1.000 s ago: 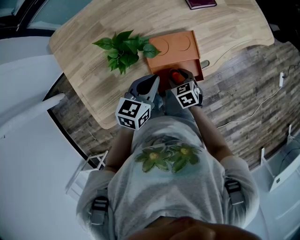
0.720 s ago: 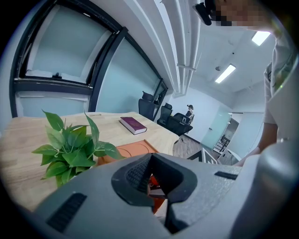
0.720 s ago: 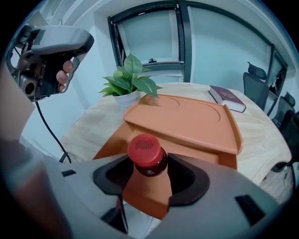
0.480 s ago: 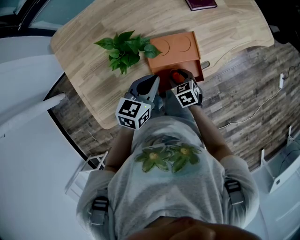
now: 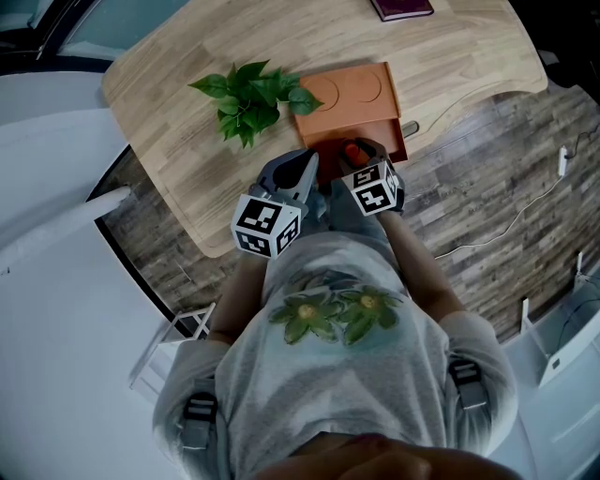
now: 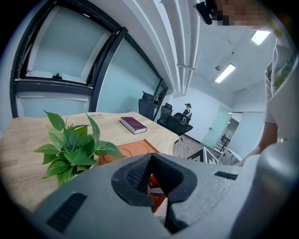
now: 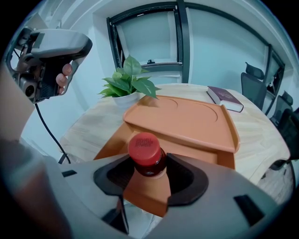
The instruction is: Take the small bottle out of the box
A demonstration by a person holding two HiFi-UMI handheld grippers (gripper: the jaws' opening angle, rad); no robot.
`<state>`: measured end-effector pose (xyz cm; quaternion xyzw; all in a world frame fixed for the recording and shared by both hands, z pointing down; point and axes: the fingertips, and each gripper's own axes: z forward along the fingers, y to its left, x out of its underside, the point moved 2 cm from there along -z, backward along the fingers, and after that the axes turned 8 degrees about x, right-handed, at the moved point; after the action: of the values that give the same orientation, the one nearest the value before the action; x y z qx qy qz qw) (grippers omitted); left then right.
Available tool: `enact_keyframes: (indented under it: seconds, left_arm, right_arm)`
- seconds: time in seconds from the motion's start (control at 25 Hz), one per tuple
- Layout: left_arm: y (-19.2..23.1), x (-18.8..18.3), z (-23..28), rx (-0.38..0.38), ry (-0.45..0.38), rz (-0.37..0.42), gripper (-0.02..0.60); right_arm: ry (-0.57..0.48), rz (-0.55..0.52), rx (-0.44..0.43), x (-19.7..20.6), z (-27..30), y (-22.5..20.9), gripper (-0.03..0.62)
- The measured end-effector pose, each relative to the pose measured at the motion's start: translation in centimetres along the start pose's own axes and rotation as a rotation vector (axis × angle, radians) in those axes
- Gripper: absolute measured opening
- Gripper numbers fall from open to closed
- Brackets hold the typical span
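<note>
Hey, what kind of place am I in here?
Most likely an office meeting room: a large wooden table, black office chairs beyond it, and ceiling strip lights alongside big glazed wall panels.

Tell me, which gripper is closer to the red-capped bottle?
Right. The right gripper has its jaws closed on the bottle in the box. The left gripper hangs at the box's left, clear of the bottle.

The right gripper (image 7: 148, 173) hides the body of the small bottle (image 7: 145, 149); the head view's top edge cuts off the book (image 5: 401, 7).
</note>
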<state>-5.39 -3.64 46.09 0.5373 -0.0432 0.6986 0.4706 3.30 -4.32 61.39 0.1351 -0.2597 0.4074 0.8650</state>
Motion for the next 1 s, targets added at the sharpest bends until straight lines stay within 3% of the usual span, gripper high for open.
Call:
enact_keyframes:
  seconds: [1.0]
  left_arm:
    - [-0.4, -0.4, -0.6, 0.010, -0.021, 0.022, 0.008]
  right_arm:
    - [-0.064, 0.030, 0.000, -1.8, -2.1, 0.0, 0.213]
